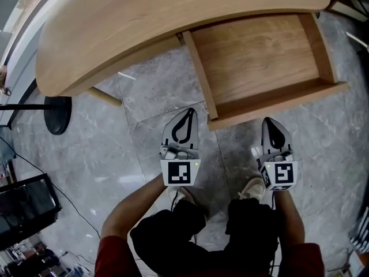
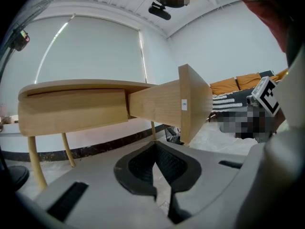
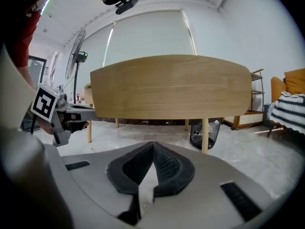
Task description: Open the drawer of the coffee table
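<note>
Floor [image 1: 144, 149]: grey marble tiles below you
Stand base [image 1: 57, 114]: black, round — on the floor to your left
Bin [image 3: 209, 133]: on the floor ahead of you
Sofa [image 3: 291, 82]: orange — striped blanket [image 3: 288, 111] on it

text: none legible | drawer [image 2: 159, 104] white sticker [image 2: 184, 104]: print too small
</note>
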